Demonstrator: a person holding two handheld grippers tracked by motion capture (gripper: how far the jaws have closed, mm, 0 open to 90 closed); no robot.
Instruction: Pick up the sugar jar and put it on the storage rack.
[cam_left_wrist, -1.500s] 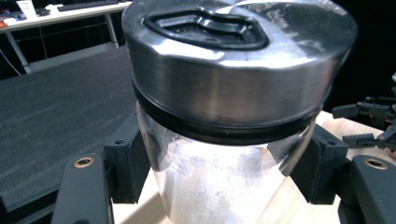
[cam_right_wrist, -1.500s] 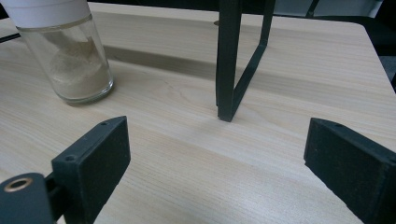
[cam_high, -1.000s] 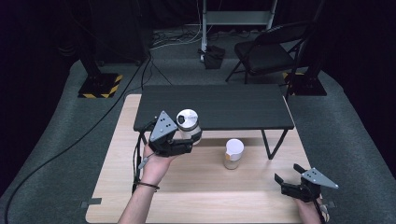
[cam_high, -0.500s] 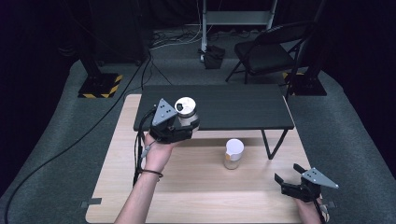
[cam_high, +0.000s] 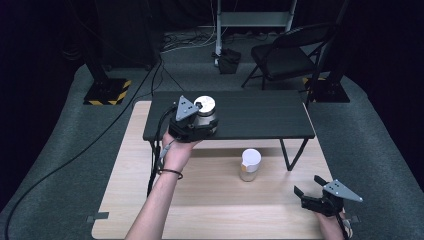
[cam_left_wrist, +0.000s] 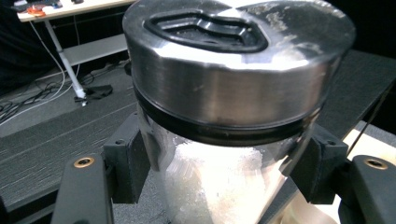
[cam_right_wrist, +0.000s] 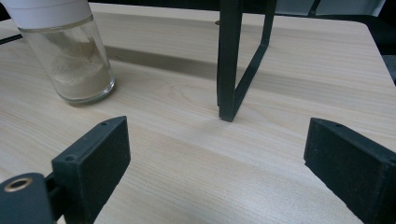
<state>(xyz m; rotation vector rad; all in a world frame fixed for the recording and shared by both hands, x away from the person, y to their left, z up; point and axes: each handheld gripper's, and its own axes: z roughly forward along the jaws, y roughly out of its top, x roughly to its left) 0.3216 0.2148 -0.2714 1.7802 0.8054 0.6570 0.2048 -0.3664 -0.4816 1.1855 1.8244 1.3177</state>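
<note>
My left gripper (cam_high: 200, 126) is shut on a glass jar (cam_high: 205, 113) with a silver metal lid, held over the left part of the black shelf (cam_high: 260, 117). In the left gripper view both pads (cam_left_wrist: 128, 161) press the jar (cam_left_wrist: 224, 140), which holds white powder, just below its lid. A second glass jar (cam_high: 249, 164) with a white lid and tan powder stands on the wooden table (cam_high: 210, 200) under the shelf's front edge. My right gripper (cam_high: 309, 191) rests open near the table's right front corner. In the right gripper view that jar (cam_right_wrist: 70, 56) stands far left, beyond the gripper (cam_right_wrist: 215, 163).
A black shelf leg (cam_right_wrist: 231, 60) stands on the table straight ahead of the right gripper. Past the table lie grey carpet, a folding chair (cam_high: 287, 55), cables and a stand base with yellow-black tape (cam_high: 107, 92).
My left hand has carried the silver-lidded jar away from me and upward, from the shelf's front edge to above its top. The right gripper has stayed put.
</note>
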